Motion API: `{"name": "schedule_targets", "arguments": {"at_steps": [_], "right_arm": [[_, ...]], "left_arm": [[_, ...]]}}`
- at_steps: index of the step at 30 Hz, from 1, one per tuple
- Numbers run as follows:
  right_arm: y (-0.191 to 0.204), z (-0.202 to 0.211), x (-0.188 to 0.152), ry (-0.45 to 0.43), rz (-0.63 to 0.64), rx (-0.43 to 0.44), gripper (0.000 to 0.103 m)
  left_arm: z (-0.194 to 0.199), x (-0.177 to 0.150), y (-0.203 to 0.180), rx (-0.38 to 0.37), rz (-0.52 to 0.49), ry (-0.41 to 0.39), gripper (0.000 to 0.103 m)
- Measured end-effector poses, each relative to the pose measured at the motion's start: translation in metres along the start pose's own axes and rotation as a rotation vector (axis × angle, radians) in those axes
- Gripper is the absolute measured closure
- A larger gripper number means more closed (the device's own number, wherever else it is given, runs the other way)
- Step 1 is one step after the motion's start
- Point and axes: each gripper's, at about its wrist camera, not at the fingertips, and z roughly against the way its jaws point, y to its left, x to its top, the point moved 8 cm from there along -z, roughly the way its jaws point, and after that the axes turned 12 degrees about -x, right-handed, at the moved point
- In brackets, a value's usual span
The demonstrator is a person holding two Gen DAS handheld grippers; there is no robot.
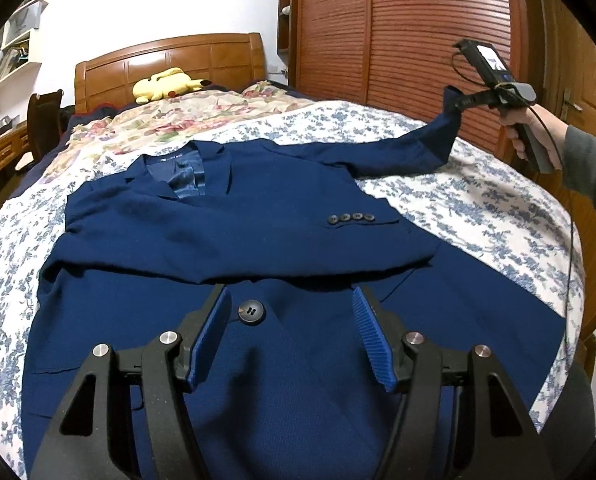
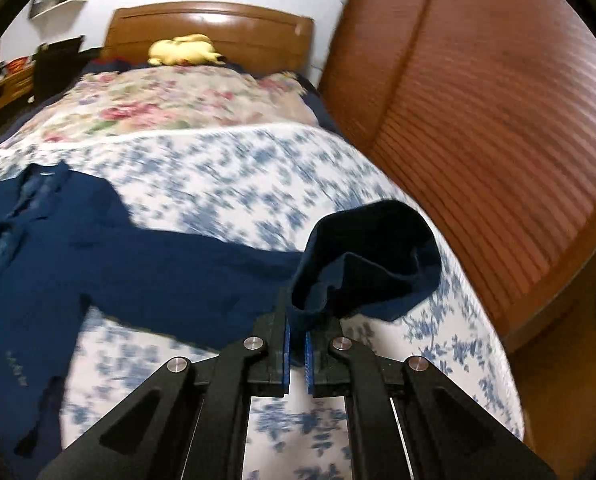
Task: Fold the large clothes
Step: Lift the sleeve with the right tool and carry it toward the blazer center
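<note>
Navy blazer lies front-up on the bed over a blue-floral sheet, one sleeve folded across the chest with its four cuff buttons showing, big front button near the hem. Left gripper hovers just above the lower front, jaws wide apart, holding nothing. Right gripper has its jaws pinched tight on the cuff of the other sleeve, lifted off the sheet and stretched out toward the wardrobe side; yellow plush toy sits by the headboard.
</note>
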Motion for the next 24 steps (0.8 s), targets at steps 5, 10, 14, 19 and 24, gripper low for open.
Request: {"name": "schedule_targets", "arguments": {"at_steps": [5,10,14,19,24], "right_arm": [[0.022,0.059,0.01,-0.057,0.033,0.036,0.098],[0.047,0.104,0.015,-0.108,0.081,0.077,0.098],[0.067,0.132,0.015,-0.137,0.111,0.123,0.098],[0.098,0.176,0.016,-0.194,0.163,0.192,0.099],[0.118,0.211,0.02,-0.258,0.2,0.262,0.099]], "left_arm": [[0.017,0.004,0.002,-0.005,0.002,-0.027,0.039],[0.036,0.006,0.011,-0.001,0.016,-0.056,0.039],[0.051,0.006,0.02,0.009,0.029,-0.076,0.039],[0.068,0.005,0.034,0.034,0.044,-0.1,0.039],[0.083,0.004,0.046,0.058,0.061,-0.119,0.039]]}}
